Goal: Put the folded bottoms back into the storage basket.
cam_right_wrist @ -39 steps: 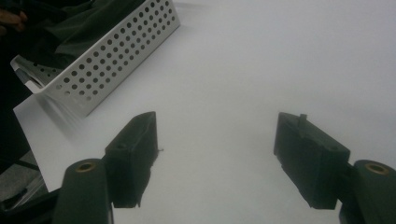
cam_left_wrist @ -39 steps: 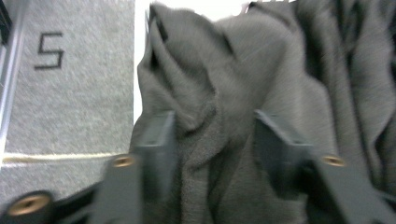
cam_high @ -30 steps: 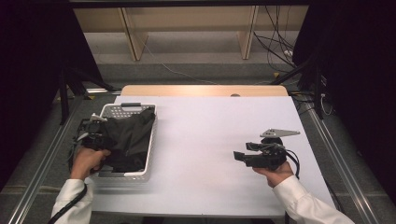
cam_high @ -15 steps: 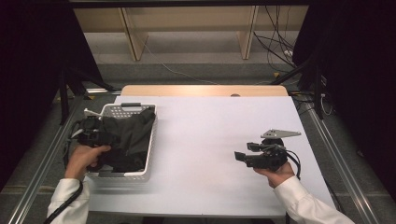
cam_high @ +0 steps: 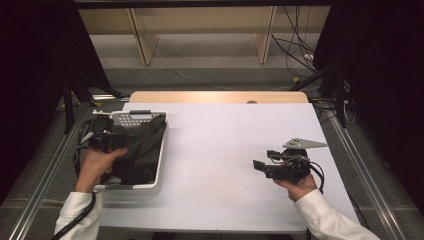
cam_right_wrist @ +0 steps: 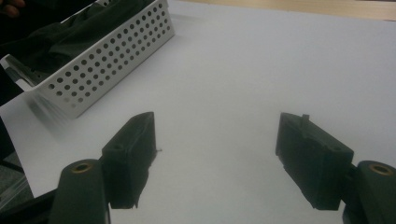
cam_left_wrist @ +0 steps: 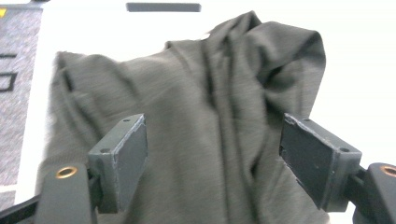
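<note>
A white table (cam_high: 220,165) takes up most of the high view, with a strip of bare wood (cam_high: 215,97) along its far edge at 12 o'clock. At about 9 o'clock on the table stands a white perforated basket (cam_high: 161,155), a dark handle slot (cam_high: 140,112) in its far wall. Inside it lies a crumpled dark grey garment (cam_high: 142,150), which covers most of the basket's floor and bunches up toward the far right corner.

The person's left hand (cam_high: 95,167) comes in from 7 o'clock, in a white sleeve (cam_high: 77,217), and holds the left gripper (cam_left_wrist: 212,161) above the near left part of the basket. In the left gripper view its jaws stand wide apart over the cloth; they have just been opening, and the pads do not press on the fabric, which lies below and between them.

At 4 o'clock the right hand (cam_high: 295,187) holds the right gripper (cam_high: 259,165) just above the bare table, well apart from the basket, pointing toward 9 o'clock. A grey three-cornered plate (cam_high: 305,144) sits on top of it. In the right gripper view its jaws are spread wide with bare white tabletop between them, and the basket shows at 10 o'clock.
</note>
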